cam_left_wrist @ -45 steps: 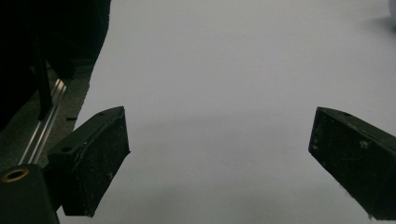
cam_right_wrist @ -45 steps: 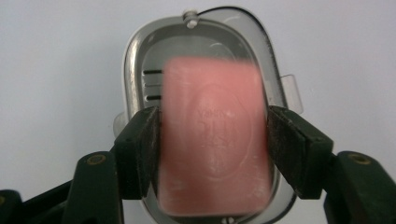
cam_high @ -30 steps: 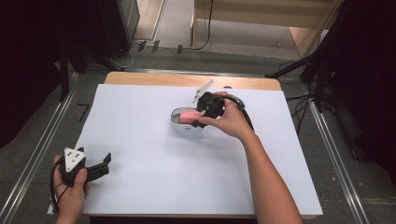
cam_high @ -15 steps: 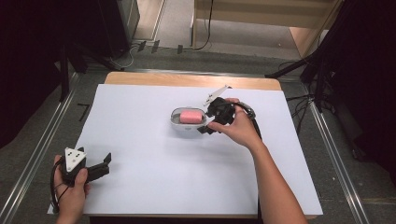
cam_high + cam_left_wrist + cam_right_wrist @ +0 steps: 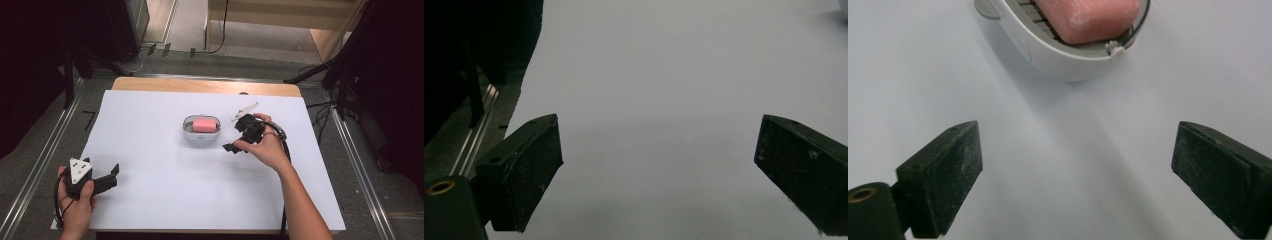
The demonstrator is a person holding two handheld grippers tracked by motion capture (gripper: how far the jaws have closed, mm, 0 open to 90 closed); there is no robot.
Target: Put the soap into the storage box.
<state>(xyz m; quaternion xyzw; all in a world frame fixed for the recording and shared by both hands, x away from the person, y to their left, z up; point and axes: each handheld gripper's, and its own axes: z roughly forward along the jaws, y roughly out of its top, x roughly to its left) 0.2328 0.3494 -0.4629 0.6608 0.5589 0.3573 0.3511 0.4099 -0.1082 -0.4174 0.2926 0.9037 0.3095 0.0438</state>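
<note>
Soap (image 5: 202,125), a pink bar, lies in a pale oval dish (image 5: 200,137) near the middle of the white counter (image 5: 165,190). Just beside the dish at its three o'clock, the right claw (image 5: 234,145) has just been opening, its jaws now wide apart with nothing between them. The left claw (image 5: 112,172) rests near the counter's seven o'clock corner, jaws likewise apart over bare surface.

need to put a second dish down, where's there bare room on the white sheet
Most of the white sheet is bare: the wide stretch between the left gripper and the soap dish, and the far left corner. It is crowded only mid-right, where the open right gripper sits just beside the dish holding the pink soap.
</note>
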